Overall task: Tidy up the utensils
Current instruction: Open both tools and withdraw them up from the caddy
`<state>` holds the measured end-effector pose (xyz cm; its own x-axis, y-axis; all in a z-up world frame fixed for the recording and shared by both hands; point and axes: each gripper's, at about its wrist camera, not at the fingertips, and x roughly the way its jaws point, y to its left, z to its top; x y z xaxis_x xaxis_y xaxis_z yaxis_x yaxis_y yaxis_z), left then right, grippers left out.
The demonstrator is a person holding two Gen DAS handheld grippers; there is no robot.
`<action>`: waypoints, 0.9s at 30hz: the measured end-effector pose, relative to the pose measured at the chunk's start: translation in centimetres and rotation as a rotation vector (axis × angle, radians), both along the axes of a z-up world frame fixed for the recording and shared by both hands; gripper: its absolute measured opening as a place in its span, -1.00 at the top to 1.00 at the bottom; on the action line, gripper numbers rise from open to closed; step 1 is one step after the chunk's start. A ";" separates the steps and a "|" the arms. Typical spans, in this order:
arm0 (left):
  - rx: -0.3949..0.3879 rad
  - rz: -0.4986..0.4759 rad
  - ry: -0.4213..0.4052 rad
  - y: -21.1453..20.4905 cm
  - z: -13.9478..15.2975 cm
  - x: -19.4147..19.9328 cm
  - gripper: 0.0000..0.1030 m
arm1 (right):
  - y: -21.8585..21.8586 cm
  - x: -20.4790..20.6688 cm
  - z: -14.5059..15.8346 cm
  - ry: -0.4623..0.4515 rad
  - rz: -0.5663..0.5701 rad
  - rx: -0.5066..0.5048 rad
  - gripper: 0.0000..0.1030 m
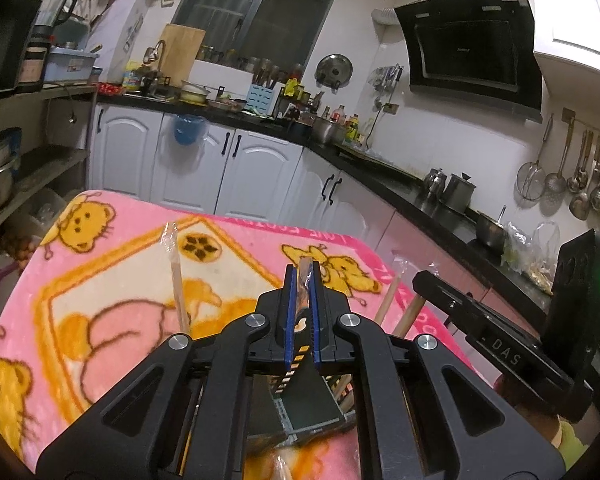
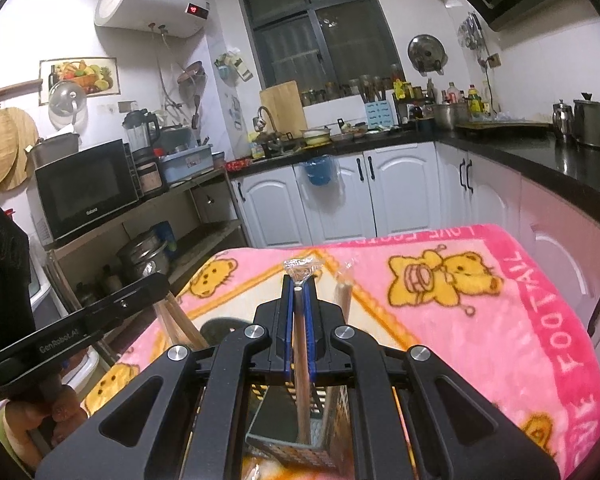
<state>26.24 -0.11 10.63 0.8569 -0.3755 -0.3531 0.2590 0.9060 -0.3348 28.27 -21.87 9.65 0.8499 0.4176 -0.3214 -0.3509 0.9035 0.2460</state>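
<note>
Chopsticks are going into the holder, one wrapped pair per hand. The left gripper [image 1: 302,280] is pinched tight on a cellophane-wrapped chopstick pair [image 1: 305,276], whose top pokes up between the blue pads; the right gripper [image 2: 299,286] is likewise pressed onto a wrapped wooden chopstick pair [image 2: 301,344], crinkled wrapper showing just above its tips. Directly below each set of jaws sits the dark mesh utensil holder [image 2: 340,432] with its grey divider, standing on the pink bear-print blanket [image 2: 480,320].

The step in hand looks like lowering both pairs into the holder. In the right wrist view the stick's lower end seems already inside a compartment, though which one I cannot tell for certain past the gripper body. Next move, as I judge it: bring each stick down until it seats, then spread the jaws and lift straight up.

More wrapped chopsticks [image 1: 180,280] already stand in the holder, left of the left jaws, and two more beside the right ones, so sideways room is tight. The two grippers hang near each other over the same holder. The blanket's far edge lies well ahead; above is free.
</note>
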 end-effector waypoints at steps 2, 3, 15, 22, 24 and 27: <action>-0.002 0.004 0.004 0.2 -0.1 -0.1 0.95 | -0.2 -0.1 -0.2 0.013 -0.002 0.001 0.88; -0.002 0.006 0.006 0.2 -0.1 -0.1 0.95 | -0.3 -0.2 -0.3 0.017 -0.001 0.001 0.88; -0.020 0.030 0.041 1.4 -0.8 -0.9 0.73 | -1.6 -0.9 -1.4 0.063 -0.014 -0.001 0.56; 0.008 0.042 0.042 1.7 -1.2 -1.6 0.51 | -1.8 -1.3 -1.8 0.081 -0.011 -0.008 0.45; 0.013 0.044 0.042 1.8 -1.3 -1.9 0.41 | -1.8 -1.5 -2.0 0.087 -0.012 -0.014 0.36; 0.018 0.042 0.039 1.9 -1.2 -2.4 0.31 | -1.7 -1.9 -2.1 0.094 -0.007 -0.021 0.30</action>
<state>23.87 1.81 9.46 0.8573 -0.3326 -0.3931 0.2072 0.9217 -0.3279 26.42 -23.54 7.54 0.8185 0.4037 -0.4088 -0.3203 0.9113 0.2586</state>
